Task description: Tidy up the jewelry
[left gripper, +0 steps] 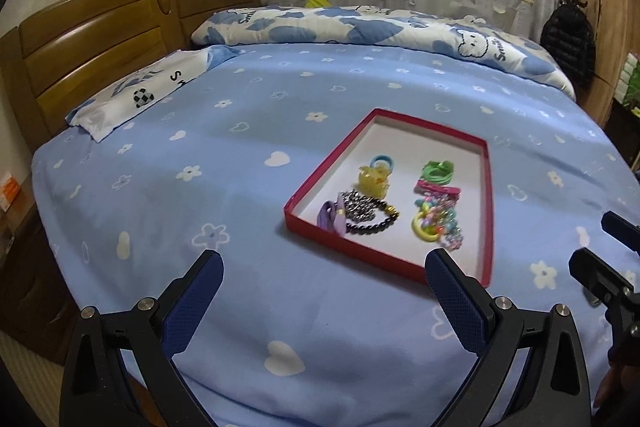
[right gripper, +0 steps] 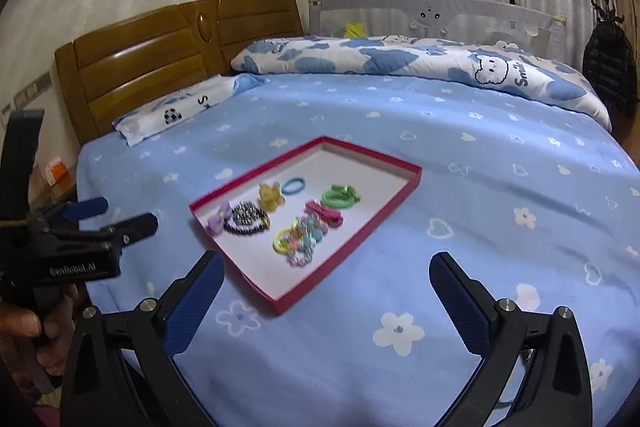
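Both our claws are spread wide with nothing in them, left gripper (left gripper: 324, 277) and right gripper (right gripper: 327, 277) hanging over bare blue bedsheet (left gripper: 168, 195) short of the tray. Ahead, the red tray (right gripper: 404, 183) holds all the jewelry in two rows: purple bow (right gripper: 219, 219), dark bead bracelet (right gripper: 246, 219), yellow clip (right gripper: 271, 198), blue hair tie (right gripper: 293, 185); then the pastel bead tangle (right gripper: 302, 235), pink clips (right gripper: 324, 213), green ties (right gripper: 340, 195). We read it as sorted, hence nothing gripped.

A shallow tray (right gripper: 404, 183) is set on the bed sheet (right gripper: 500, 227), with hair ties (right gripper: 294, 185), a clip (right gripper: 271, 197), bracelets (right gripper: 246, 217) and beads (right gripper: 306, 235) laid inside it. Behind it a quilt (right gripper: 400, 61) is spread along the rail (right gripper: 440, 13); a pillow (right gripper: 176, 111) is placed before the headboard (right gripper: 160, 55), at the left.
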### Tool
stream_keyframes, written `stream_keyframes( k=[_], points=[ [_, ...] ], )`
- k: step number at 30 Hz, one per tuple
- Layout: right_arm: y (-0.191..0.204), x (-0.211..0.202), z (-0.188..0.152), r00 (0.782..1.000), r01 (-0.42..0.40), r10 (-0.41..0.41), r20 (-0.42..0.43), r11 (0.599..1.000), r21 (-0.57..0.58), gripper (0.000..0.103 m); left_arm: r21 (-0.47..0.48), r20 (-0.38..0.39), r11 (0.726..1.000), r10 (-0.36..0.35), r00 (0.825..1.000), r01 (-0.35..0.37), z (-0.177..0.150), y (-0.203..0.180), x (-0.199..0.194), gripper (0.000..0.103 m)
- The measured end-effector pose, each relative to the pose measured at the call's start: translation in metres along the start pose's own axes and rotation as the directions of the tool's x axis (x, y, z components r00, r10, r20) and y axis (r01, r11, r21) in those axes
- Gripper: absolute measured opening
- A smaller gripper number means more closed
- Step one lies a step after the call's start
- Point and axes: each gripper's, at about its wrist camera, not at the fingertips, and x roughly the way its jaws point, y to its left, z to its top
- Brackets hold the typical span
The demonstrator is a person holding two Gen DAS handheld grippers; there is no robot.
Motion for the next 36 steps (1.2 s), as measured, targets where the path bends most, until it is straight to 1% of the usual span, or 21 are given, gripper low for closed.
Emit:
stream_keyframes(
  k=[3,11,28,36],
  points=[
    [0.001,0.003,-0.008,1.0,0.004,-0.004,0.0,1.0,0.0,0.103,-0.005,0.016,1.0,0.007,1.0,-0.007,0.001,0.002,0.0,0.102],
    [0.001,0.0,-0.011,1.0,-0.001,0.001,0.024,1.0,0.001,0.103,-0.005,0.042,1.0,0.001,0.999,-0.001,-0.006,0.005,-0.004,0.102],
    [0.001,-0.019,0.001,0.996,0.0,-0.001,0.093,1.0,0.01,0.103,0.014,0.109,1.0,0.009,0.994,-0.011,-0.015,0.009,-0.018,0.102],
    [0.001,-0.02,-0.001,0.995,0.001,-0.002,0.101,1.0,0.01,0.103,0.018,0.119,1.0,0.013,0.993,-0.015,-0.017,0.008,-0.02,0.102]
  ],
)
